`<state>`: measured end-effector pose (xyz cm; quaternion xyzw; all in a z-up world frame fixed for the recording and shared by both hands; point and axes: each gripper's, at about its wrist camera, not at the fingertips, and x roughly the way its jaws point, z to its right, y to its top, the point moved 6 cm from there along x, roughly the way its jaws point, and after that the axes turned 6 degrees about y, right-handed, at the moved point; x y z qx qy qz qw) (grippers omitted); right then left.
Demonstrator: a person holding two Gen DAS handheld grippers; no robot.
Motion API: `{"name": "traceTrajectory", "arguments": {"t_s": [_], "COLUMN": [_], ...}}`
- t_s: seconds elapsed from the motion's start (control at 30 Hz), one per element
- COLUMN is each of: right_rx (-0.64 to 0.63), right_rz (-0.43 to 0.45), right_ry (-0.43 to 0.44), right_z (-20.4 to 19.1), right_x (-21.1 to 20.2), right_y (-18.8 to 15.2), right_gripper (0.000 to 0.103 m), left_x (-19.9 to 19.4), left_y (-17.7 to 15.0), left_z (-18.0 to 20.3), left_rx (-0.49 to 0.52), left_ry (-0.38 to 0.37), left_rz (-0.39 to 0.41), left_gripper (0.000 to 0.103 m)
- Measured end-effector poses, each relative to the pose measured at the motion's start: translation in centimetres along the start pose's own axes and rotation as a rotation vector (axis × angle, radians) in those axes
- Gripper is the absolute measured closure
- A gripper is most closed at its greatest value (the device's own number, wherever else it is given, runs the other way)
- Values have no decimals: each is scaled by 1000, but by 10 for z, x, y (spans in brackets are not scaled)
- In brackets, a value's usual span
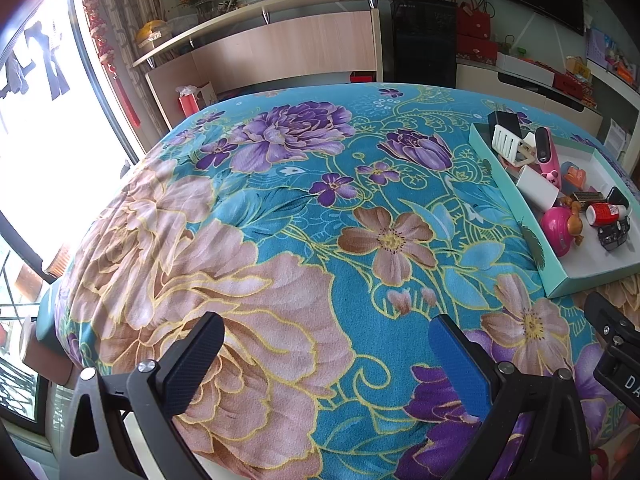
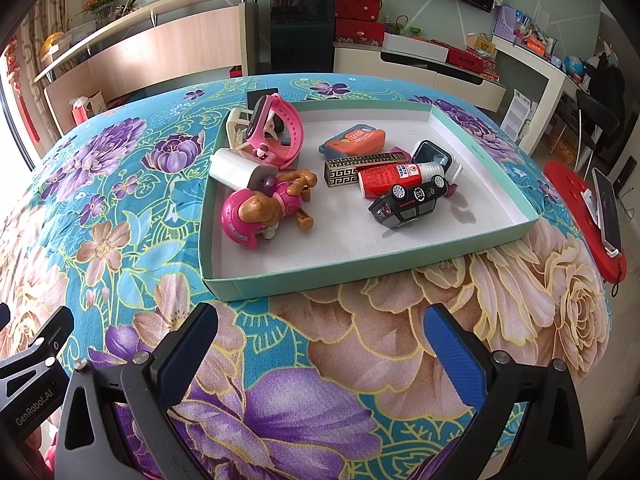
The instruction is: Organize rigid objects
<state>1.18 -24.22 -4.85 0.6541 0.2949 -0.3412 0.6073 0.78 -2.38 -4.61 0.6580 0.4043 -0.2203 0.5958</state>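
Left wrist view: shallow teal tray point(image 1: 516, 216) at far right on the floral bedspread point(image 1: 280, 208), long axis running away from the camera, crowded with small toys (pink watch point(image 1: 545, 152) near the far end). Left gripper point(image 1: 326, 344) spread wide over a printed peony, nothing between the blue pads, low above the cloth.

Right wrist view: tray point(image 2: 360, 270) dead ahead; black toy car point(image 2: 408, 202) lying diagonally, red bottle point(image 2: 390, 178) just beyond it, pink toy dog point(image 2: 266, 210) to the left. Right gripper point(image 2: 320, 340) equally wide apart, empty, short of the tray's near wall.
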Motion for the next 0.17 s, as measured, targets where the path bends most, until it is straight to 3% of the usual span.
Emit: {"name": "traceTrajectory", "arguments": {"t_s": [0.17], "right_rx": [1], "right_rz": [0], "right_ry": [0], "right_z": [0], "right_x": [0], "right_y": [0], "right_gripper": [1], "left_x": [-2], "left_y": [0], "left_z": [3], "left_rx": [14], "left_ry": [-5], "left_rz": [12], "left_gripper": [0]}}
